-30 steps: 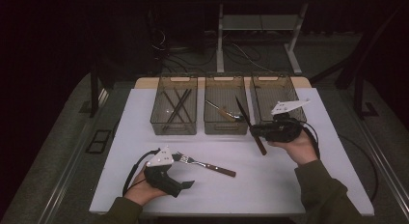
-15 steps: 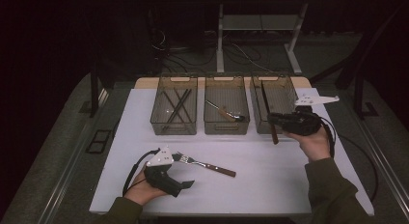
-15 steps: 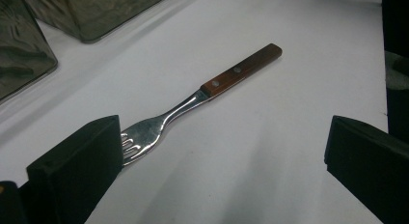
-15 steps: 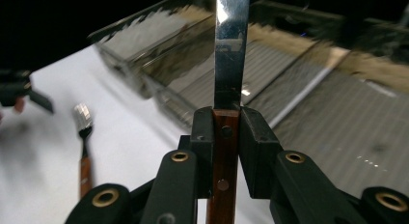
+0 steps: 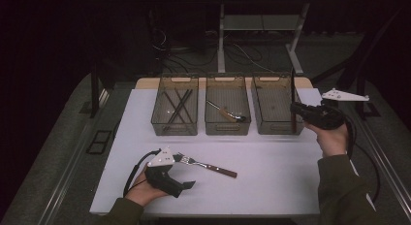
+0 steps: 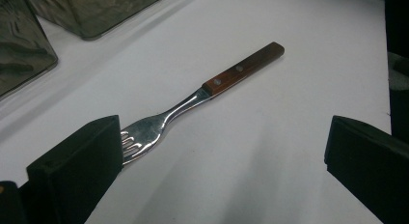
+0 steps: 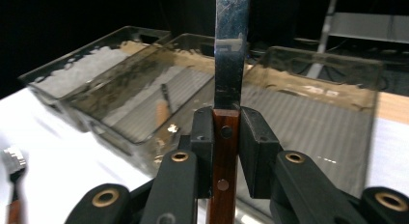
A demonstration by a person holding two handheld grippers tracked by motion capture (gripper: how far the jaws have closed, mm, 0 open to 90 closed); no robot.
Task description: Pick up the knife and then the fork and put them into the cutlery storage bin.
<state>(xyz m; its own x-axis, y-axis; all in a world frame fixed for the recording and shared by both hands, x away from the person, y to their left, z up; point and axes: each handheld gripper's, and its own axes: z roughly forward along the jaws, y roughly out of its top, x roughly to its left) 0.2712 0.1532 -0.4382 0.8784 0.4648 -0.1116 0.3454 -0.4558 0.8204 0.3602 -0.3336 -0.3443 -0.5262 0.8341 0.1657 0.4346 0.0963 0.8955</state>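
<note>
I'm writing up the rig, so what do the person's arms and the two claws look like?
Both claws, left claw and right claw, are black, each topped by a grey three-cornered plate and trailing a black cable. The right claw's linkage shows brass-coloured pivot pins; the left's fingers are blocky black pads. The sleeves are dark olive.

Left tongs (image 6: pixel 217 151) agape; right tongs (image 7: pixel 225 132) clamped.

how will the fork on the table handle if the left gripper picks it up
The fork looks stiff: metal with a riveted wooden handle. It lies flat on the smooth table, so it should slide rather than roll. Its thin, shiny neck may slip between the left gripper's open pads.
</note>
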